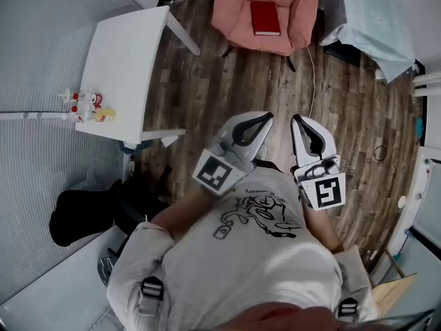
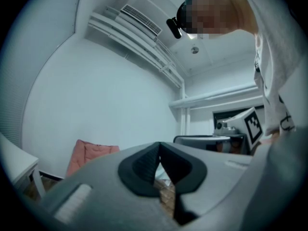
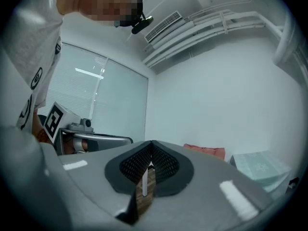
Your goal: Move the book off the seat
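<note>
A dark red book (image 1: 265,18) lies flat on the seat of a pink padded chair (image 1: 236,8) at the top of the head view. Both grippers hang close to my chest, far short of the chair. My left gripper (image 1: 267,116) is shut and holds nothing. My right gripper (image 1: 295,118) is shut too, with nothing between its fingers. In the left gripper view the shut left gripper (image 2: 159,144) tilts up at the wall, with the pink chair (image 2: 89,154) low at the left. The right gripper view shows the shut right gripper (image 3: 151,143) and the chair's top (image 3: 206,151).
A white table (image 1: 126,63) stands at the left with small bottles (image 1: 86,106) on its near end. A pale blue covered piece (image 1: 375,21) sits right of the chair. A thin cable (image 1: 313,81) runs over the wooden floor (image 1: 275,88). Something black (image 1: 84,214) lies at the lower left.
</note>
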`<action>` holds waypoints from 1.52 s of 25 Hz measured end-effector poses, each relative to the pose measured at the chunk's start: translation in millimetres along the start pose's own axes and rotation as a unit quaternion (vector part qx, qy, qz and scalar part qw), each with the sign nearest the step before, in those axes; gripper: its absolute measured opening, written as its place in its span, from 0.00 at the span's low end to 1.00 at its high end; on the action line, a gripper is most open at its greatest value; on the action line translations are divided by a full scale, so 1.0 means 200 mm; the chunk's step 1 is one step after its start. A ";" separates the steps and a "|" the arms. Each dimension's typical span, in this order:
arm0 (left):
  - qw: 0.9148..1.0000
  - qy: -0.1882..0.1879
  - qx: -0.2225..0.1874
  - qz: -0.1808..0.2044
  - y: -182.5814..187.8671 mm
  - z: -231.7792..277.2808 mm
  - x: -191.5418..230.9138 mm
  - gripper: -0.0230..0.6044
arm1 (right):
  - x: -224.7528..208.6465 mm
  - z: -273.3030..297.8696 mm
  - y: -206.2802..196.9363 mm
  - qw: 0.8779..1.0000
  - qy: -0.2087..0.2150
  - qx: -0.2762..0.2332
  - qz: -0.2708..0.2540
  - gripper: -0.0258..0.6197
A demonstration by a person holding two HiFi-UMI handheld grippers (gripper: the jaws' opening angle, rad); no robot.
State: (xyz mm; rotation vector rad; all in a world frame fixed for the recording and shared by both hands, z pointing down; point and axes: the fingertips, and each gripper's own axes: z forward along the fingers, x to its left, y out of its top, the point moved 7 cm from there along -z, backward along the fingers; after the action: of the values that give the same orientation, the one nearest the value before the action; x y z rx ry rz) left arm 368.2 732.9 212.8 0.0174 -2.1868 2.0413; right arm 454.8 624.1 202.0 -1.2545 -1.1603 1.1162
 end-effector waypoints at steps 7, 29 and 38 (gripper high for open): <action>1.000 0.009 0.004 -0.016 -0.03 0.07 0.03 0.04 | -0.10 0.01 -0.05 1.000 -0.002 0.026 -0.007 0.05; 1.000 -0.009 0.003 -0.005 0.03 0.55 0.99 0.04 | -0.54 0.97 -0.06 0.999 -0.040 0.023 -0.004 0.05; 1.000 -0.019 0.003 -0.001 0.09 0.71 1.43 0.04 | -0.67 1.39 -0.05 0.998 -0.049 0.024 -0.008 0.05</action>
State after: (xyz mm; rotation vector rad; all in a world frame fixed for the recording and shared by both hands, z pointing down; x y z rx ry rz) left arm 69.2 620.8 219.1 0.0591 -2.2016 2.0626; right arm 164.9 517.4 205.2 -1.1620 -1.2071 1.1993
